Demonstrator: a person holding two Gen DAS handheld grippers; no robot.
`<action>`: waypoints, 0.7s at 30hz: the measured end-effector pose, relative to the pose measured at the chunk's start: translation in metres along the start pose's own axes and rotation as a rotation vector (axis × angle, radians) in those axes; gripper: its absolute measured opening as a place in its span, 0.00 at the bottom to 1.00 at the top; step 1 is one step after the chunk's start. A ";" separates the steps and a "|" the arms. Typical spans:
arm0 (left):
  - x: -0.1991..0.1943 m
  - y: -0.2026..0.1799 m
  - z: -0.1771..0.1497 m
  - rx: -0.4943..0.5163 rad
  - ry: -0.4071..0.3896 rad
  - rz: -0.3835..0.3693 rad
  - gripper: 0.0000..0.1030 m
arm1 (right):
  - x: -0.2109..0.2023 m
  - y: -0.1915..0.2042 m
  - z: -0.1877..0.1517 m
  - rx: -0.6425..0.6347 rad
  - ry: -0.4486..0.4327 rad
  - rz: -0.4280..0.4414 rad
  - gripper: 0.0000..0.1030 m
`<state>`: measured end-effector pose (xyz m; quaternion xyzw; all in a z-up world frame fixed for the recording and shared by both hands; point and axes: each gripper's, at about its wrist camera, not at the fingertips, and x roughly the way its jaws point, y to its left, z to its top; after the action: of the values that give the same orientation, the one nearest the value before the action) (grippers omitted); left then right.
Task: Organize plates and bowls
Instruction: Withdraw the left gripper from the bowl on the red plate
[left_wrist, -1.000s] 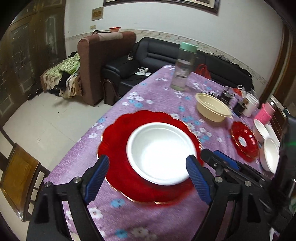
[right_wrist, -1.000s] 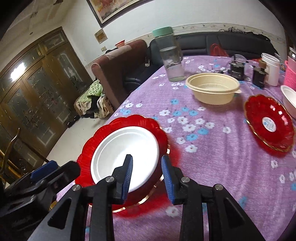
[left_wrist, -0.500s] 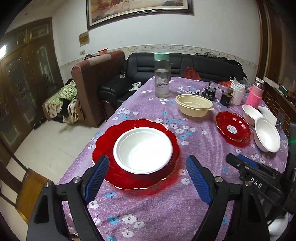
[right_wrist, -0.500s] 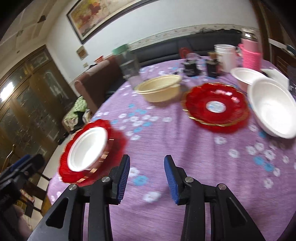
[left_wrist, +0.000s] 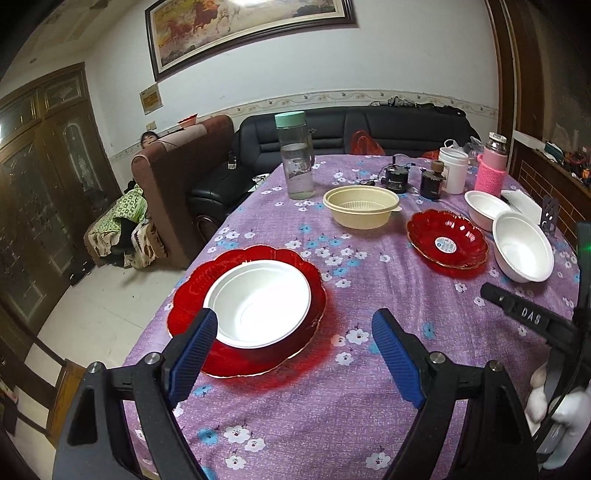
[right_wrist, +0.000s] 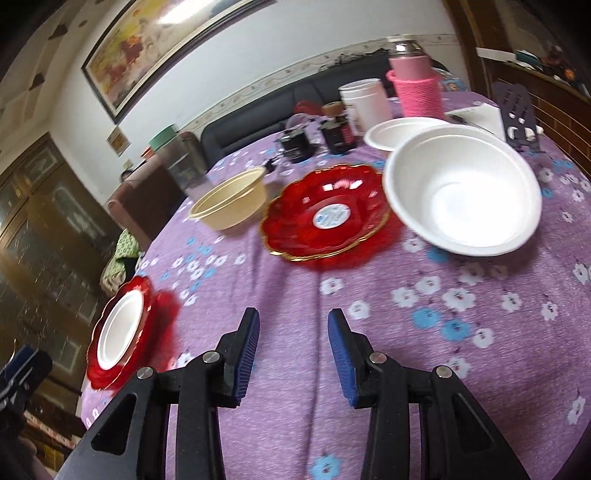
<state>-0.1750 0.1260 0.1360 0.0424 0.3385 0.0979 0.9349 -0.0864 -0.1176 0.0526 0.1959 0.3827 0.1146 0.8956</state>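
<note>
The left claw (left_wrist: 293, 354) hangs spread wide and empty above the counter's (left_wrist: 369, 424) near left corner, its blue pads touching nothing. Just beyond it sits the large red plate (left_wrist: 192, 295) with a white bowl (left_wrist: 258, 306) nested inside, a pair that looks already sorted, which may be why the claw stands released and clear of it.

The right claw (right_wrist: 291, 354) is parted only moderately, also empty, poised over bare purple cloth toward the counter's near right edge. It points at the small red dish (right_wrist: 327, 218), with a deep white bowl (right_wrist: 461, 188) touching or just beside that dish's right rim, and a shallower white bowl (right_wrist: 391, 133) behind. I judge this bowl or the dish to be the next pick, since both lie loose and unstacked. A cream bowl (left_wrist: 360, 210) waits alone mid-counter, in front of the water bottle (left_wrist: 295, 155). Cups and jars crowd the far right corner, so any lift there wants care.
</note>
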 end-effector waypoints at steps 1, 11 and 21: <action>0.002 -0.001 0.000 0.000 0.007 -0.009 0.83 | 0.000 -0.003 0.001 0.010 -0.002 -0.005 0.41; 0.048 -0.013 0.014 -0.069 0.124 -0.193 0.83 | 0.022 -0.052 0.017 0.179 0.035 -0.046 0.40; 0.087 -0.035 0.032 -0.095 0.184 -0.262 0.83 | 0.070 -0.064 0.046 0.342 0.053 -0.058 0.41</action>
<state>-0.0836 0.1099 0.1005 -0.0554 0.4202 -0.0054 0.9057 -0.0018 -0.1620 0.0086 0.3312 0.4257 0.0269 0.8416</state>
